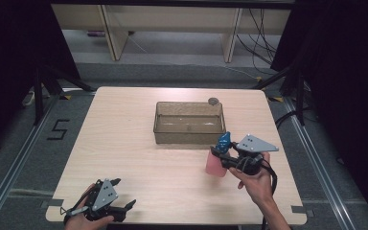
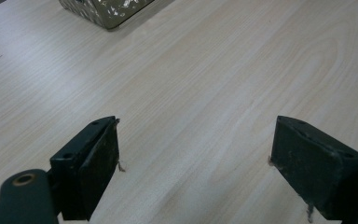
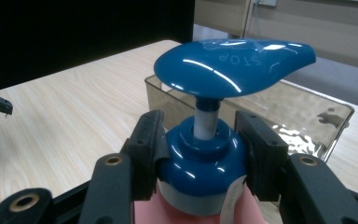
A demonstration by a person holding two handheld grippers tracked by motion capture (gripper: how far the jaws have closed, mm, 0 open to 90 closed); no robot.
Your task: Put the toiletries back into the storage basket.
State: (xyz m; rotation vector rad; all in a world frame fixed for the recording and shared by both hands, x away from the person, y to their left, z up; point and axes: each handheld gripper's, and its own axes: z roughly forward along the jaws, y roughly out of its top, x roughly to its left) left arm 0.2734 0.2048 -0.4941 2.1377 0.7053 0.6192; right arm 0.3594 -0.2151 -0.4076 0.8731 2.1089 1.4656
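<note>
The pump bottle (image 1: 217,160), pink in the body with a blue collar and a blue pump head, sits at the right of the table (image 1: 124,143), just in front of the near right corner of the clear brown plastic bin (image 1: 189,123). The right tool (image 1: 222,155) has it by the neck: in the right gripper view the two black jaws press on either side of the blue collar (image 3: 204,164), below the white stem and the broad pump head (image 3: 233,65), which bears the raised word STOP. So that tool is closed on the bottle. Whether the bottle's base touches the table or hangs just above it I cannot tell from the high view. The person's right hand (image 1: 256,179) wraps the tool's body from below, with the grey three-cornered plate (image 1: 256,143) on top and the cable trailing toward the table's near edge.

The bin stands in the middle of the table, its long side facing the person. A small dark round thing (image 1: 213,101) lies just behind the bin's far right corner; it is too small to make out.

The left tool (image 1: 127,205) rests at the near left edge of the table in the person's left hand (image 1: 88,218), well apart from the bottle. In the left gripper view its jaws stand wide apart over bare wood with nothing between them, and a corner of the bin (image 2: 105,11) shows at the top
</note>
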